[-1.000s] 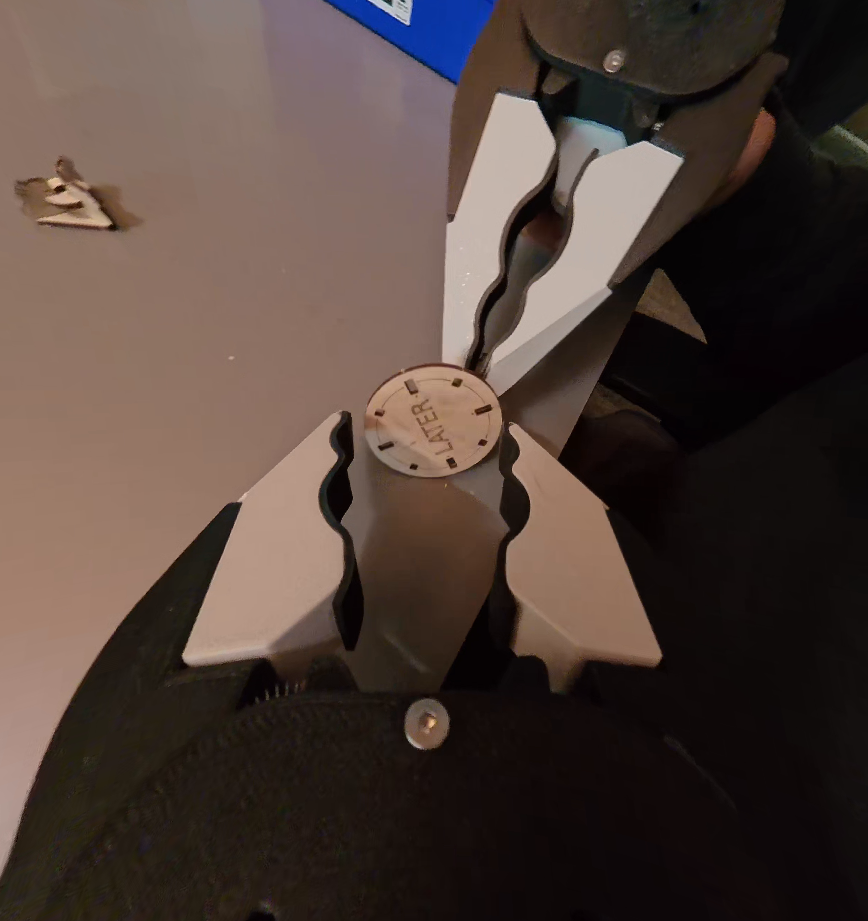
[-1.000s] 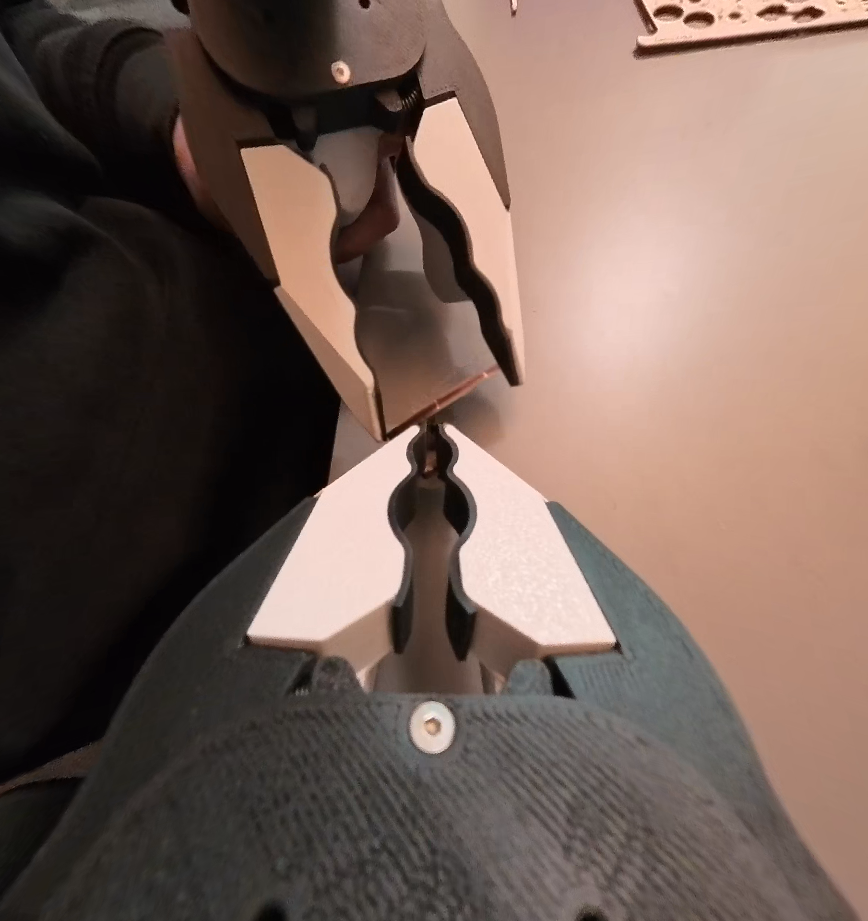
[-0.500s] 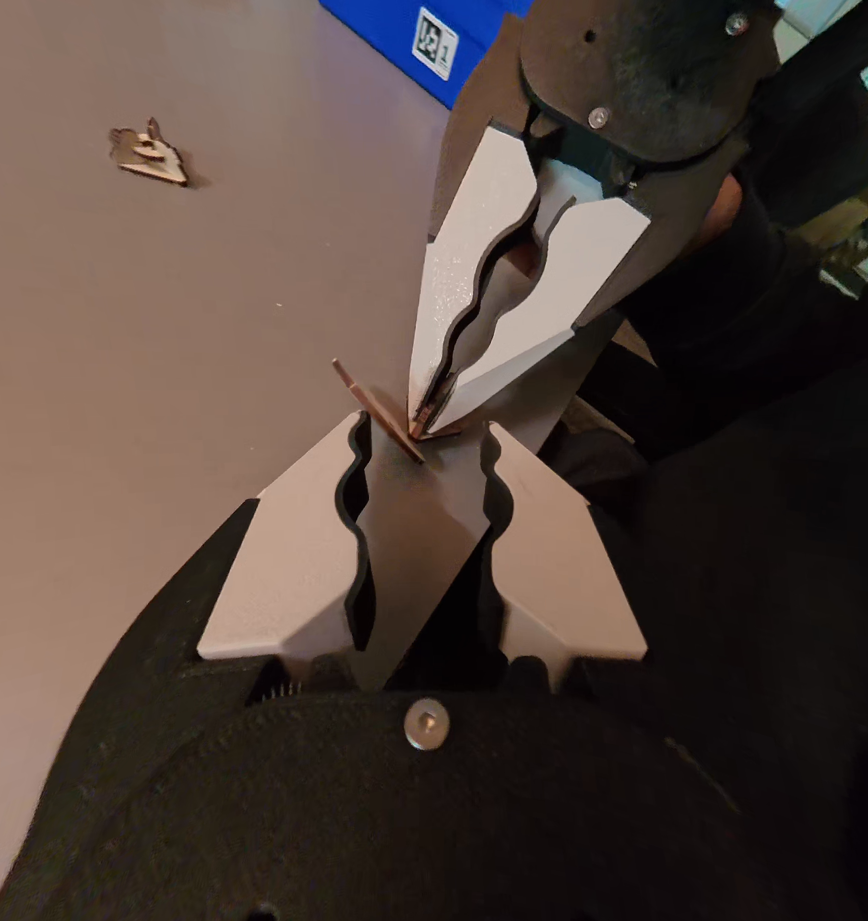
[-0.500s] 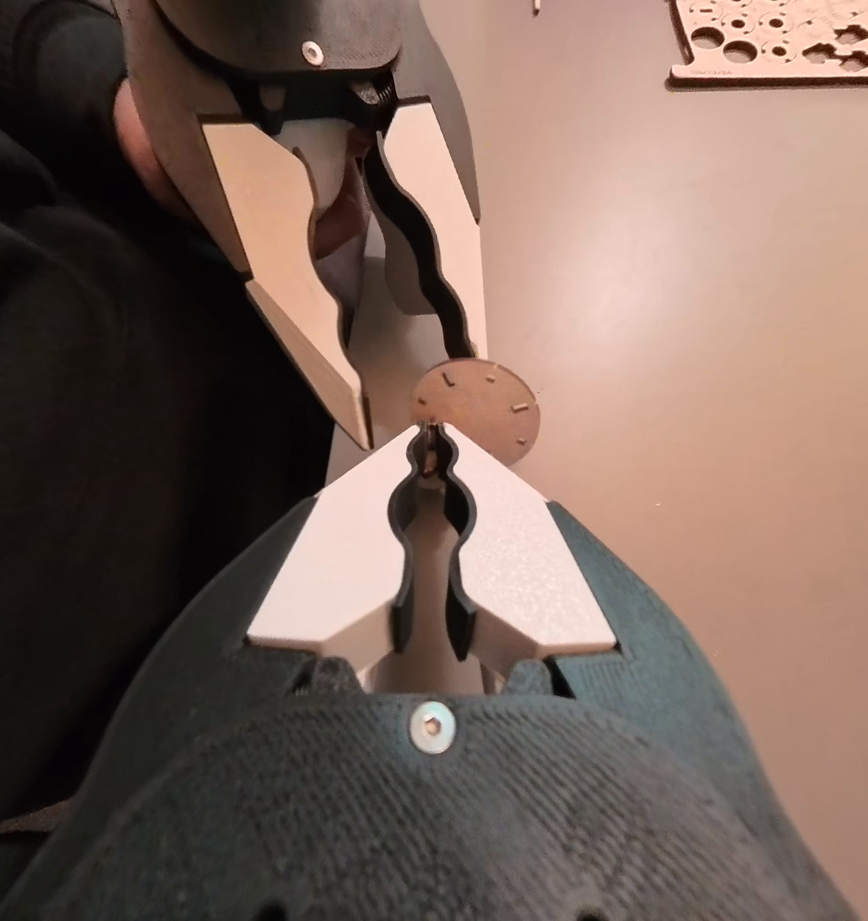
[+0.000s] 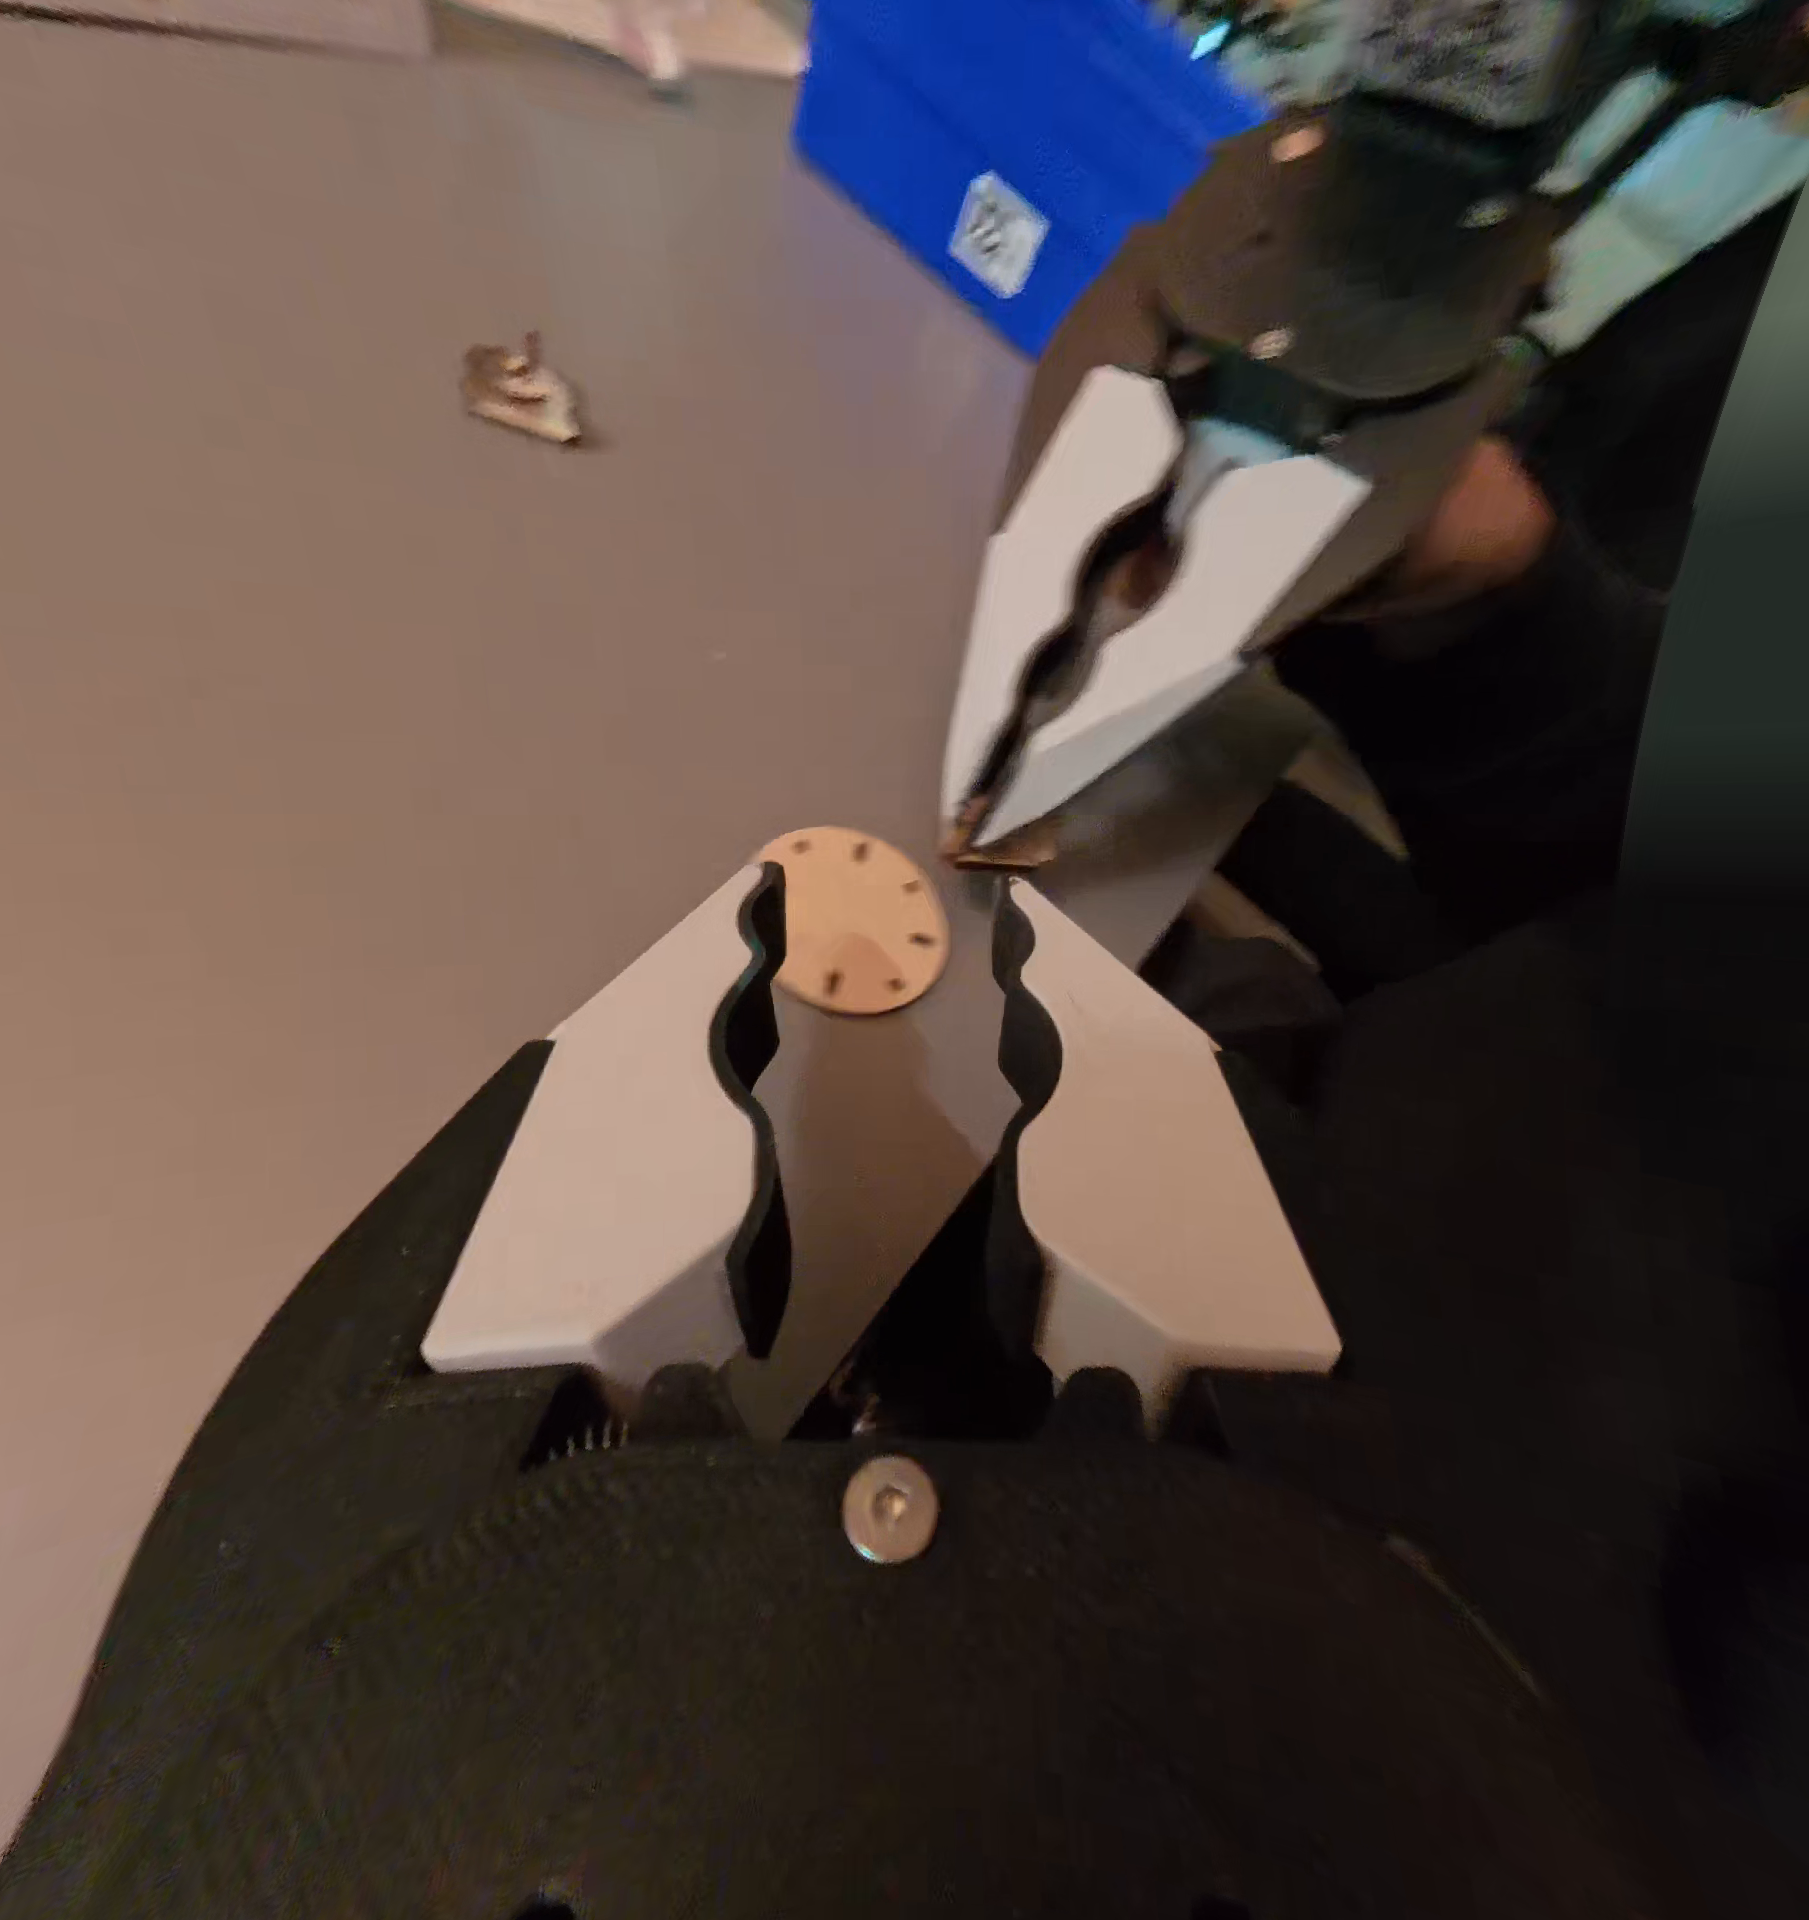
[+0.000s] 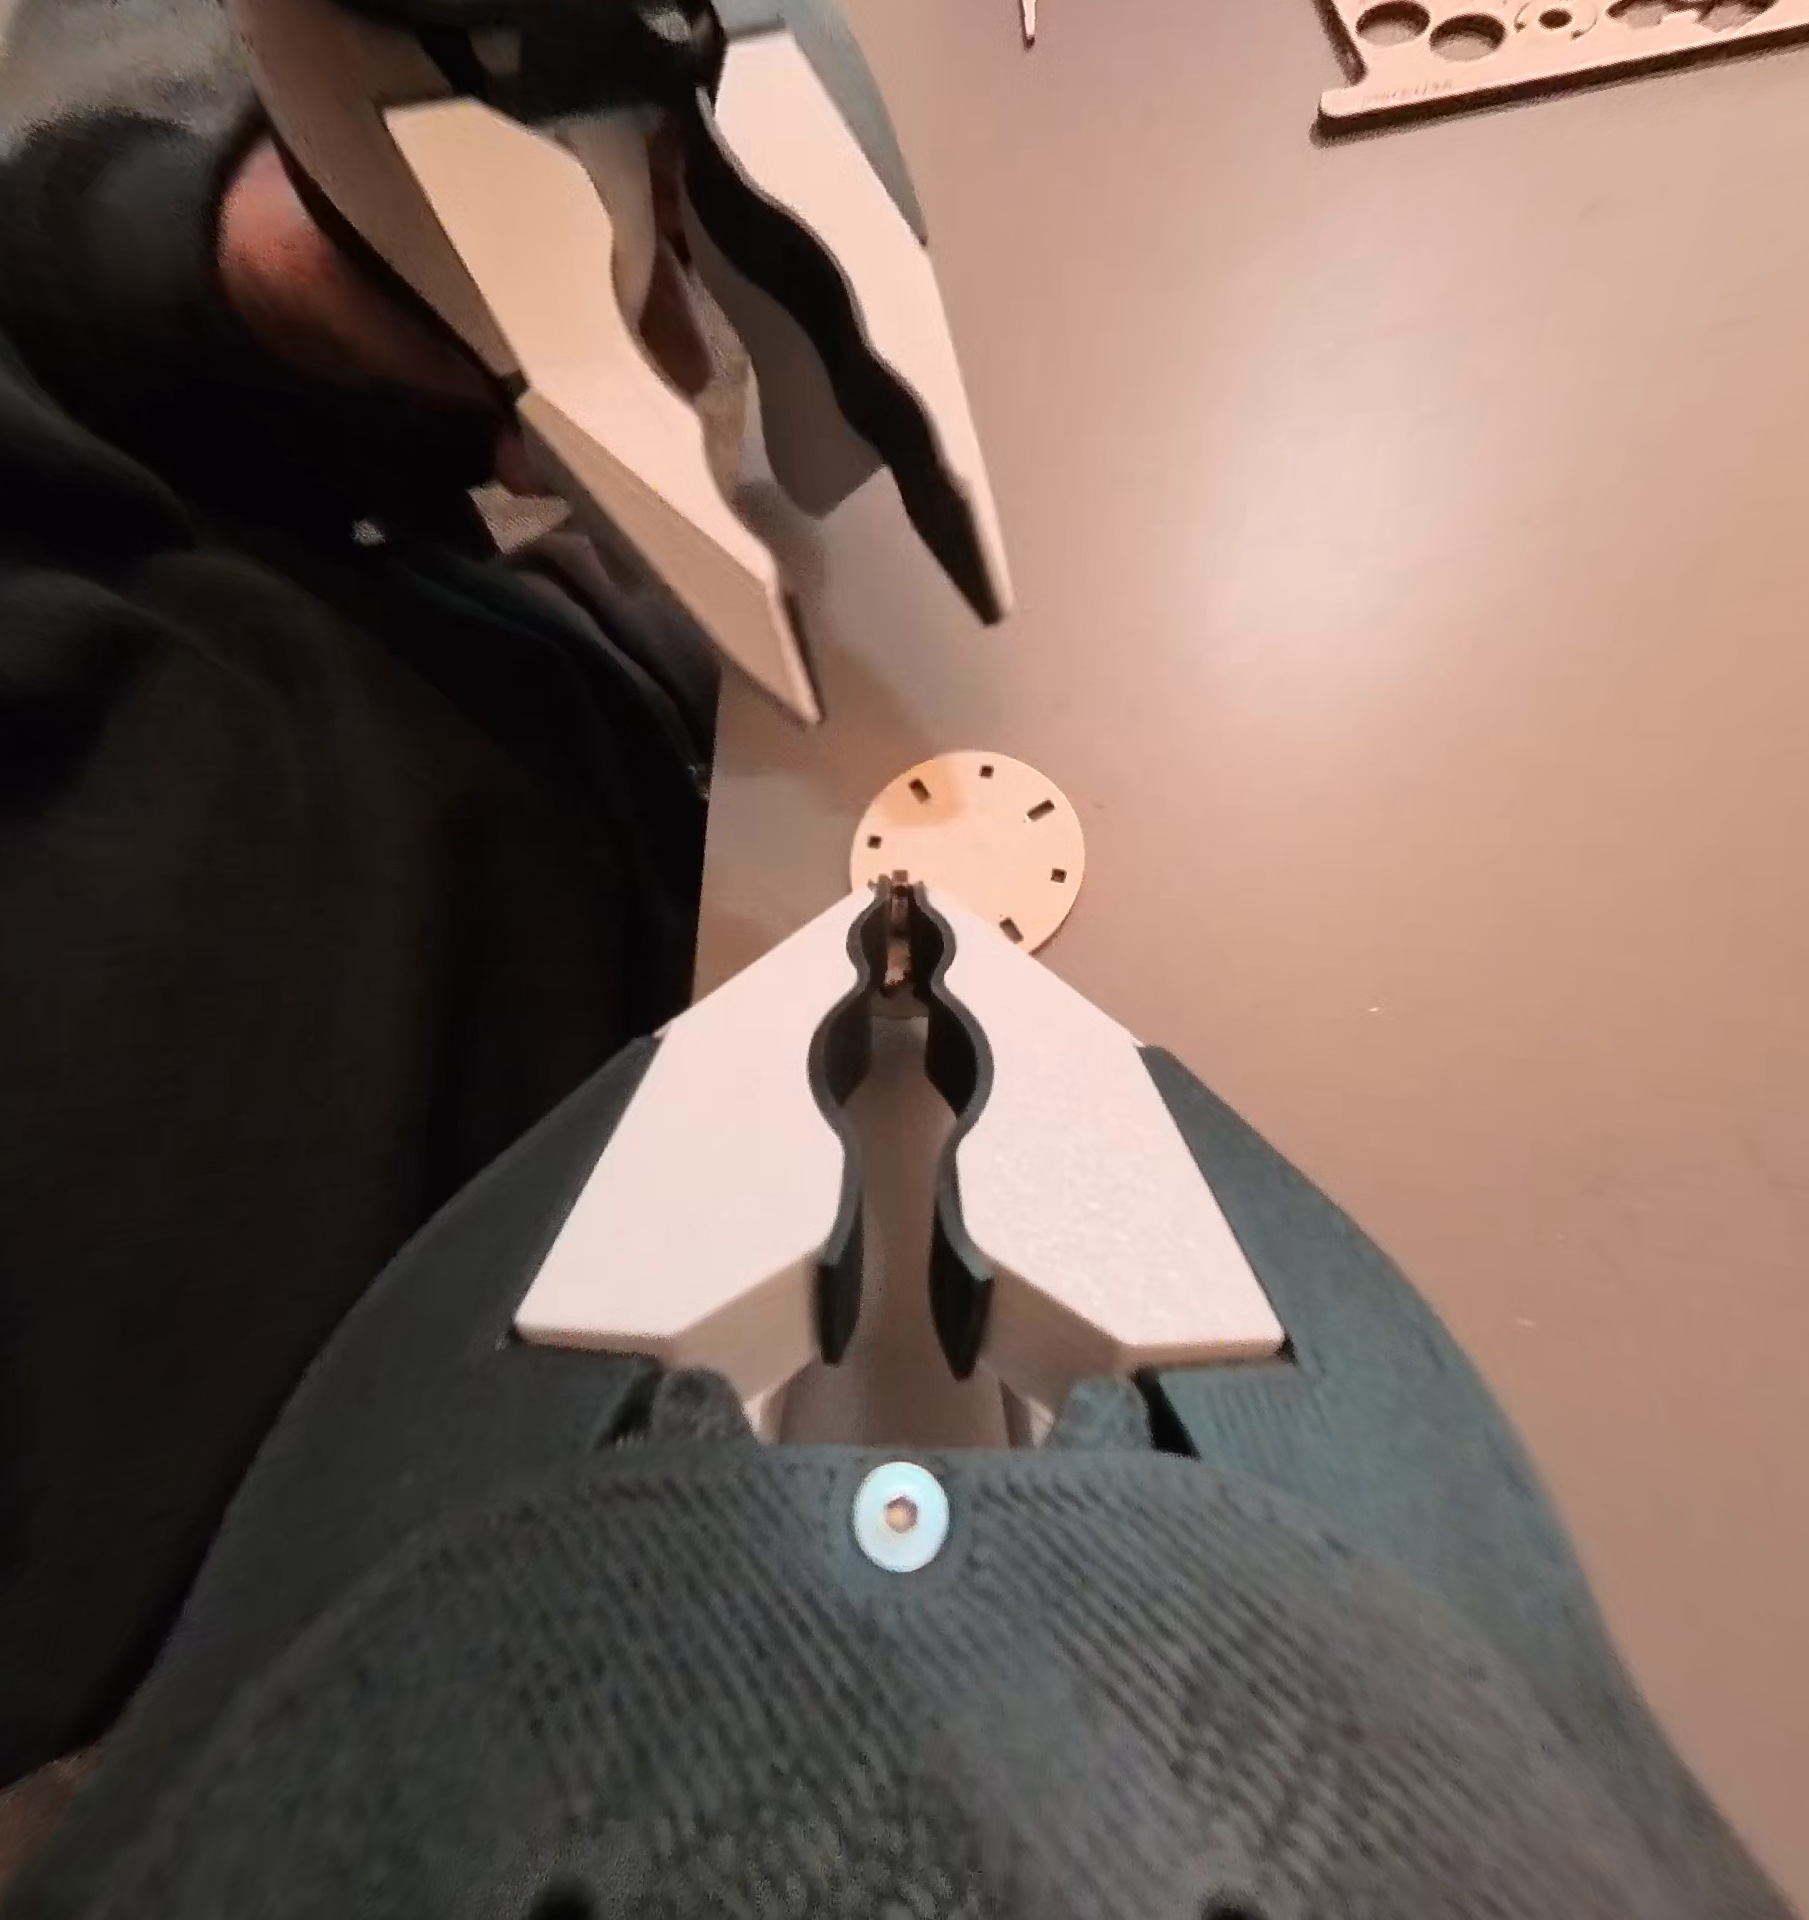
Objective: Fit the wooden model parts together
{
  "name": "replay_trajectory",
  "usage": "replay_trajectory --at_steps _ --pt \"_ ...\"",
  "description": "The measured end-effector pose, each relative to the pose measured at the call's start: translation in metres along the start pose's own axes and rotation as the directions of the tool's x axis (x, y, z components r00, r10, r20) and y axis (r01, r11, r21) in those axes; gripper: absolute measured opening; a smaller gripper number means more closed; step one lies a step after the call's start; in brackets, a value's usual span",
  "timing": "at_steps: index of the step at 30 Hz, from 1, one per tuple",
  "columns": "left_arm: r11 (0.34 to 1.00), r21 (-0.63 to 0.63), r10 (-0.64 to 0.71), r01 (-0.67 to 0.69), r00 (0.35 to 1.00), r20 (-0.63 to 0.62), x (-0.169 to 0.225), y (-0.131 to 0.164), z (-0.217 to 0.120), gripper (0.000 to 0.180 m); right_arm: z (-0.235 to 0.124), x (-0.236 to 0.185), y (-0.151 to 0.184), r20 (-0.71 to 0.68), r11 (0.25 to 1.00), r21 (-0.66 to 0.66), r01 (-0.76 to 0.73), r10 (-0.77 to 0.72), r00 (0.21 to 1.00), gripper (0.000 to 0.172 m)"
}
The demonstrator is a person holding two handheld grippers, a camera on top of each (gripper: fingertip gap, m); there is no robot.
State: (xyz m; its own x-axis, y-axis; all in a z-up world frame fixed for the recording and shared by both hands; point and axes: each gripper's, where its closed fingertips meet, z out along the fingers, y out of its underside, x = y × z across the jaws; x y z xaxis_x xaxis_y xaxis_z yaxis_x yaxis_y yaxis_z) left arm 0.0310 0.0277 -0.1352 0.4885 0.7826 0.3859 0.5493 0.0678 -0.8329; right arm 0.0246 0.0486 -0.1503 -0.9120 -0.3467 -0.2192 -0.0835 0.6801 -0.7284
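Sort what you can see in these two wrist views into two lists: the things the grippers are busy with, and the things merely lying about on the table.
In hand:
- left gripper, open over the round wooden disc
- right gripper, shut on a small wooden piece

Lying about:
- cluster of small wooden pieces
- wooden cut-out sheet
- blue box
- grey table

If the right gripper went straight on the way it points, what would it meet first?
Most likely the round wooden disc lying on the table: it sits just beyond the right gripper, whose closed tips pinch a small wooden piece. Depth is unclear, so it might pass above.
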Motion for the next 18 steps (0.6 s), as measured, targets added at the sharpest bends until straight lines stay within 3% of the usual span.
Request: replay_trajectory --at_steps 3,7,13,18 --pt "0.996 0.064 0.064 -0.057 0.993 -0.104 0.022 -0.006 0.004 0.04 -0.005 -0.006 -0.012 0.095 0.993 0.083 -0.082 0.074 0.993 0.001" --pt "0.958 0.082 0.278 -0.276 0.961 -0.006 0.026 -0.008 0.007 0.019 -0.013 -0.017 -0.025 0.265 0.969 0.147 -0.199 0.155 0.952 0.0" --pt "0.878 0.176 0.445 -0.444 0.895 0.04 0.041 -0.018 -0.005 0.004 -0.019 -0.015 -0.036 0.426 0.902 0.166 -0.4 0.3 0.854 0.001" --pt "0.831 0.058 0.548 -0.553 0.832 0.087 0.038 -0.004 0.006 0.003 -0.02 -0.01 -0.038 0.532 0.825 0.101 -0.555 0.427 0.731 0.0"
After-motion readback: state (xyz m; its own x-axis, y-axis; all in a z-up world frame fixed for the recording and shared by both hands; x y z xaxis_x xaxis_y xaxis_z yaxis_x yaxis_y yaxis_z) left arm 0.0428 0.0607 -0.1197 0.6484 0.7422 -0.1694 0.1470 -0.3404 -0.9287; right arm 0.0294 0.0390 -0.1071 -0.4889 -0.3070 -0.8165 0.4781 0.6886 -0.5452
